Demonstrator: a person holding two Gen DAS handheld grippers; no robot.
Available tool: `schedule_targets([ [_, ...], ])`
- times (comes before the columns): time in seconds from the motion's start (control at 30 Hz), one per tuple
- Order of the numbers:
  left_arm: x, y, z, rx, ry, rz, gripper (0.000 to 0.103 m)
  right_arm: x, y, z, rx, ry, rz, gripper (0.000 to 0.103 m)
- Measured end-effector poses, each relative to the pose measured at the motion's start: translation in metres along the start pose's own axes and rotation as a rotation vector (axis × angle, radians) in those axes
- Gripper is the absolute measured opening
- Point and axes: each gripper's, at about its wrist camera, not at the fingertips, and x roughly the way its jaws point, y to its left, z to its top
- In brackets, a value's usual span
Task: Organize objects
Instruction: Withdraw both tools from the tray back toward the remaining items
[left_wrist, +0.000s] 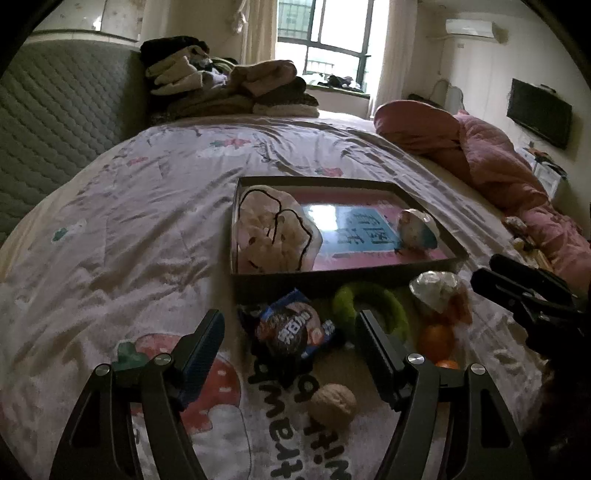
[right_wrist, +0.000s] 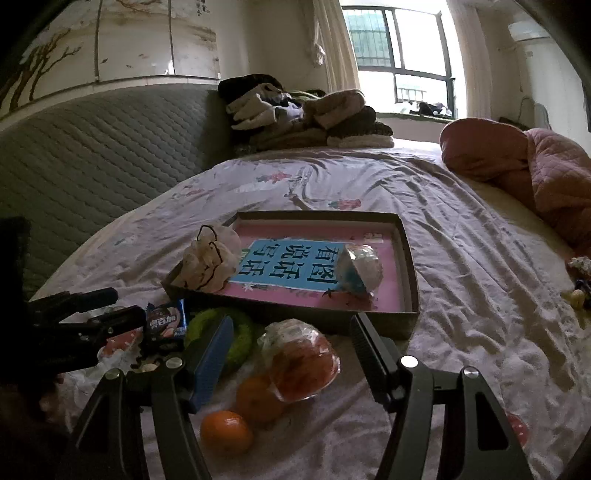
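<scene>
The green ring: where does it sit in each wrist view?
Left wrist view: green ring lies lower centre-right, before the tray's near wall, partly behind the left gripper's right finger.
Right wrist view: green ring lies lower centre-left, beside the right gripper's left finger.
Shared landmark: the tray.

Two oranges (right_wrist: 226, 432), one walnut (left_wrist: 332, 405), one tray (right_wrist: 409, 258), one green ring (right_wrist: 240, 338)

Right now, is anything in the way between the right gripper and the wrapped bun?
Nothing visible blocks it. The wrapped bun lies on the bedspread in the gap ahead of the open right gripper, in front of the tray. Two oranges sit just beside it.
</scene>
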Motion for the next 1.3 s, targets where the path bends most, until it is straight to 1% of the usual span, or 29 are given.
schedule_targets([
  [0.13, 0.000, -0.004, -0.009, 0.006, 0.021, -0.014, 0.074, 0.000, 0.008, -0.003, -0.018, -0.008, -0.015, 0.065],
  [0.3, -0.002, -0.015, -0.016, 0.053, 0.023, -0.017, 0.074, 0.003, 0.011, -0.009, -0.009, 0.009, -0.008, 0.065],
  [0.5, -0.005, -0.020, -0.021, 0.062, 0.029, -0.030, 0.074, 0.001, 0.022, -0.016, -0.060, -0.003, -0.047, 0.065],
  [0.6, -0.005, -0.021, -0.022, 0.073, 0.036, -0.028, 0.074, -0.001, 0.025, -0.020, -0.075, -0.002, -0.047, 0.065],
  [0.83, -0.006, -0.019, -0.023, 0.069, 0.037, -0.012, 0.074, -0.004, 0.027, -0.028, -0.066, 0.015, -0.027, 0.065],
  [1.03, -0.005, -0.021, -0.025, 0.059, 0.047, 0.028, 0.074, -0.008, 0.029, -0.036, -0.063, 0.029, -0.016, 0.065],
  [1.3, -0.001, -0.028, -0.029, 0.054, 0.070, 0.038, 0.074, -0.012, 0.025, -0.042, -0.047, 0.041, -0.008, 0.065],
])
